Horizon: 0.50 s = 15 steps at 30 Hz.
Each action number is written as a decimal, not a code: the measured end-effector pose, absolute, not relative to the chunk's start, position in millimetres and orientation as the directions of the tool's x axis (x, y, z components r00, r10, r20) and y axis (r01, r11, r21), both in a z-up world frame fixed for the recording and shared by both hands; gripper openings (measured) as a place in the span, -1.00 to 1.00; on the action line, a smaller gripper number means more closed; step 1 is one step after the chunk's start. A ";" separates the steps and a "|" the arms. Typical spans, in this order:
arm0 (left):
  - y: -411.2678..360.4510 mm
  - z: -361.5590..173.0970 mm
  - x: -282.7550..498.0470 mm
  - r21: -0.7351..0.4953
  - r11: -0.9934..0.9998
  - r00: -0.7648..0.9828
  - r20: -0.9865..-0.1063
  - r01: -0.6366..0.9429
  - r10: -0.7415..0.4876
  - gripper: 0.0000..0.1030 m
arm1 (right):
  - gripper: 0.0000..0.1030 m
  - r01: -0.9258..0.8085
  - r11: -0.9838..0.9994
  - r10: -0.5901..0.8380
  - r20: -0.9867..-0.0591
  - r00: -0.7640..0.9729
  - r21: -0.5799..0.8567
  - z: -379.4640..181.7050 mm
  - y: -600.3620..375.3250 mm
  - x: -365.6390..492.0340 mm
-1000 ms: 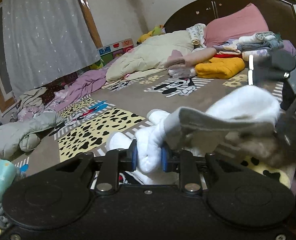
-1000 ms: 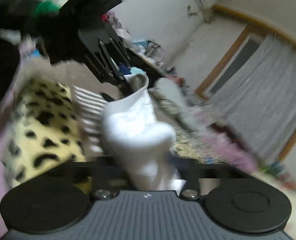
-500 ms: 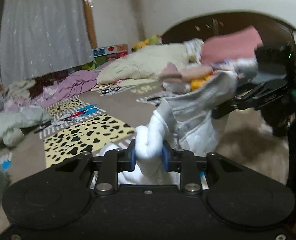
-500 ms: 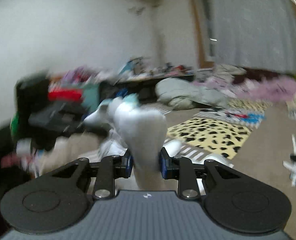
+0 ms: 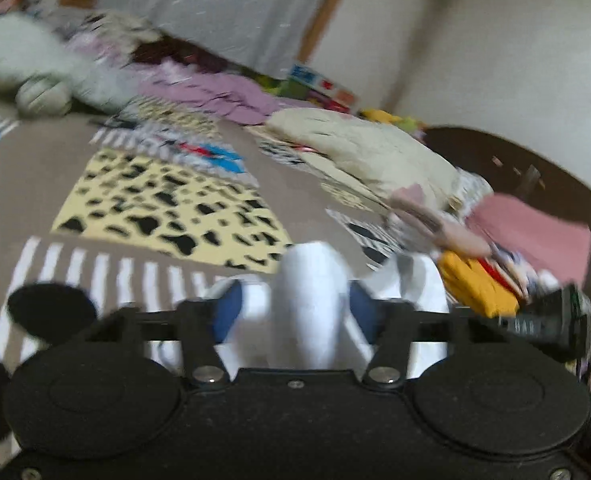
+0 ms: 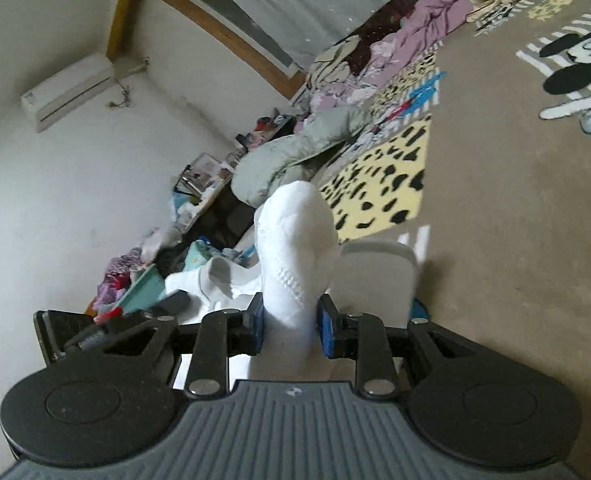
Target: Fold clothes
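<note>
In the left wrist view a white sock-like garment point(image 5: 311, 300) sticks up between the fingers of my left gripper point(image 5: 295, 312). The blue pads point(image 5: 227, 314) stand wide apart, and the left one does not touch the cloth. The view is blurred. In the right wrist view my right gripper point(image 6: 289, 328) is shut on a white ribbed sock point(image 6: 295, 240) that stands up from the jaws. More white and grey cloth point(image 6: 375, 276) hangs just behind the fingers. The black body of the right gripper point(image 5: 551, 320) shows at the right of the left wrist view.
Below lies a brown bedspread point(image 6: 495, 200) with a yellow spotted patch point(image 5: 167, 208). Folded clothes, among them a yellow piece point(image 5: 471, 284) and a pink pillow point(image 5: 535, 236), are stacked by the dark headboard point(image 5: 515, 168). A beige quilt point(image 5: 367, 148) and a grey jacket point(image 6: 295, 156) lie further off.
My left gripper's fingers have spread apart from their tight pinch on the white cloth. Both grippers have swung round and now tilt down toward the bed; the right one still clamps the sock.
</note>
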<state>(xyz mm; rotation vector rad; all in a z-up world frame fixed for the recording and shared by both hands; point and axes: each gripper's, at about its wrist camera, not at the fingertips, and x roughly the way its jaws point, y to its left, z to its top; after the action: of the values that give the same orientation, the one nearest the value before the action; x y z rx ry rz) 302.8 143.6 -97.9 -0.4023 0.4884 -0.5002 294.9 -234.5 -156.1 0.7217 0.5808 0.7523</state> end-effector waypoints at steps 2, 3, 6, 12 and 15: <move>153.1 -95.4 295.4 -0.519 0.777 0.762 -0.321 0.355 -0.563 0.28 | -0.24 -0.381 0.512 0.766 -0.209 0.608 0.770 -158.9 -236.7 292.9; 157.7 -93.4 289.7 -0.536 0.763 0.759 -0.308 0.360 -0.574 0.32 | -0.21 -0.373 0.511 0.763 -0.208 0.613 0.775 -159.6 -237.6 291.4; 153.0 -90.6 274.2 -0.521 0.755 0.739 -0.306 0.398 -0.600 0.37 | 0.08 -0.355 0.497 0.756 -0.193 0.626 0.792 -161.4 -237.3 285.2; 139.0 -100.9 279.7 -0.521 0.787 0.782 -0.316 0.330 -0.537 -0.68 | -0.42 -0.437 0.532 0.767 -0.194 0.612 0.725 -145.6 -227.0 283.4; 147.1 -106.1 294.6 -0.605 0.738 0.795 -0.269 0.300 -0.544 -0.69 | -0.42 -0.355 0.428 0.790 -0.153 0.594 0.831 -154.4 -237.0 304.7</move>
<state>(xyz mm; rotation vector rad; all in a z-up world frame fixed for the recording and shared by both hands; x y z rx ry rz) 294.6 147.1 -106.1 -0.5729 0.4541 -0.4809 304.7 -237.0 -154.4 0.8520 0.5870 0.7681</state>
